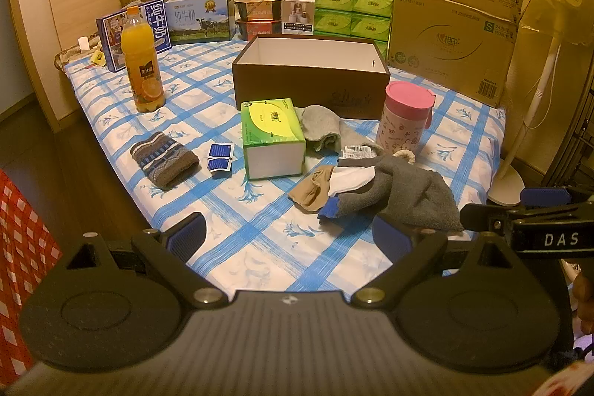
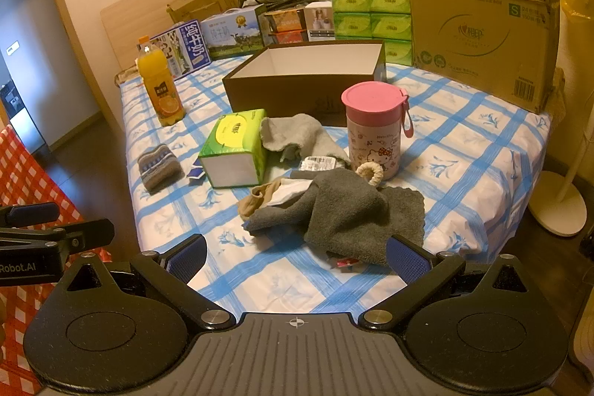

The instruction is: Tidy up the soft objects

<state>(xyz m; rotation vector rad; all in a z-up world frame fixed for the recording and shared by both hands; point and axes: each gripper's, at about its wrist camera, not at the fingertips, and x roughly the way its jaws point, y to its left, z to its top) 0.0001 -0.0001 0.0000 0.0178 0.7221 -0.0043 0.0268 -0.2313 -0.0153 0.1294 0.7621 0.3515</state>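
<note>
Both the left claw [image 1: 287,234] and the right claw [image 2: 297,257] hang over the near edge of the bed [image 2: 464,166] with jaws wide apart, holding nothing. A dark grey towel [image 2: 345,210] lies heaped just ahead, beside a pink-lidded cup [image 2: 375,132], in front of the open brown box [image 2: 297,88].

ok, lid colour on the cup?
Pink lid; clearest in the right wrist view.
</note>
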